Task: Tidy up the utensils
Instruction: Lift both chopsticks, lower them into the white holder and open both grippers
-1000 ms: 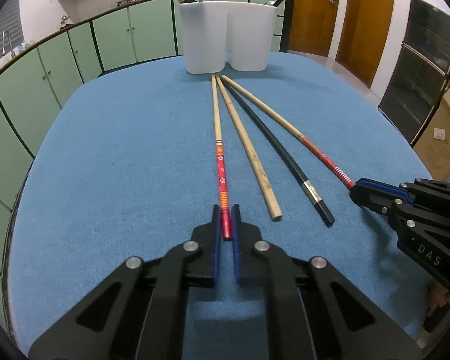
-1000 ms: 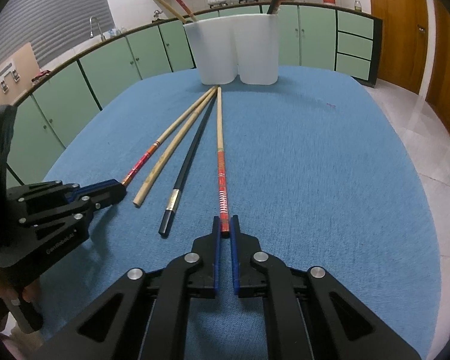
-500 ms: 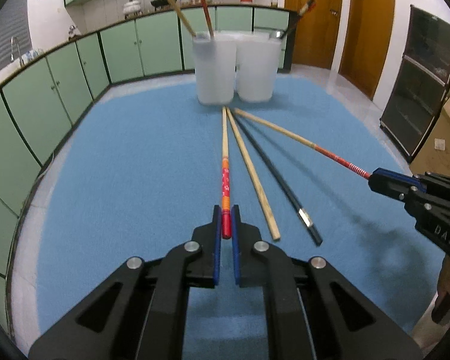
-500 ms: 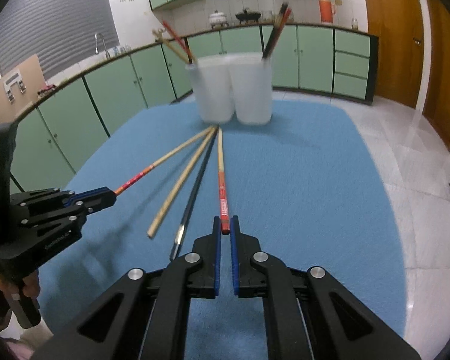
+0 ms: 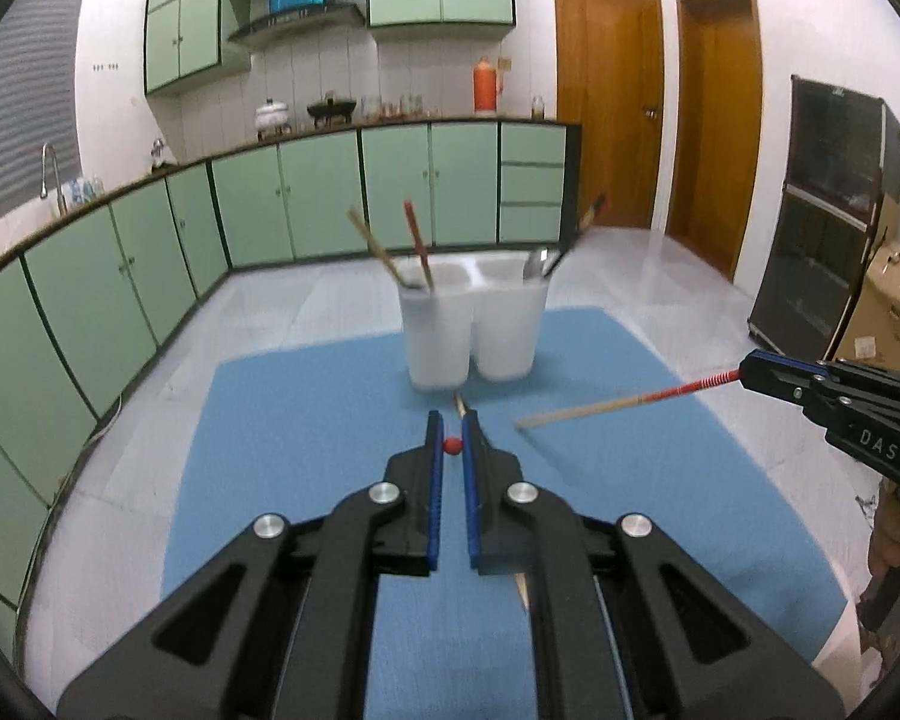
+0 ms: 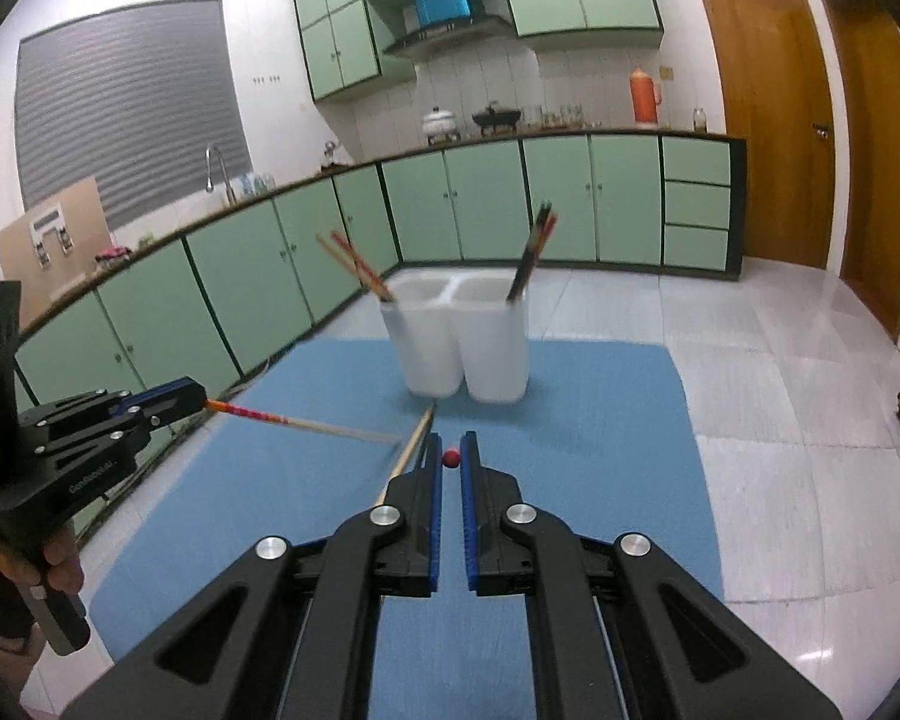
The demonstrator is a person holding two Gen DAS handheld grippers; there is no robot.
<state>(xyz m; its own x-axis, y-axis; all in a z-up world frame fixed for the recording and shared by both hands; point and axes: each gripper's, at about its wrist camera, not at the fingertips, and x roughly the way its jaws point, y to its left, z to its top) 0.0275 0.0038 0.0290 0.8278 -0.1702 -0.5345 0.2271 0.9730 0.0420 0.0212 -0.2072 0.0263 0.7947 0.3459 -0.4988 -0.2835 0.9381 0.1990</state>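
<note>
While each chopstick is thin, stiff and light, its lacquered end looks slick, so a pinch at the very butt may let it swivel; a hold slightly further up the shaft should steady it. The left gripper (image 5: 452,445) is clenched on the red butt of one chopstick (image 6: 282,419), carried above the blue mat in front of the white holder (image 5: 471,330). The right gripper (image 6: 450,457) likewise clamps the red-striped chopstick (image 5: 624,403), also aloft short of the holder. Another wooden chopstick (image 6: 411,447) lies on the blue mat (image 6: 600,438) just before the holder. Further off, the holder's two compartments each already stand chopsticks upright.
</note>
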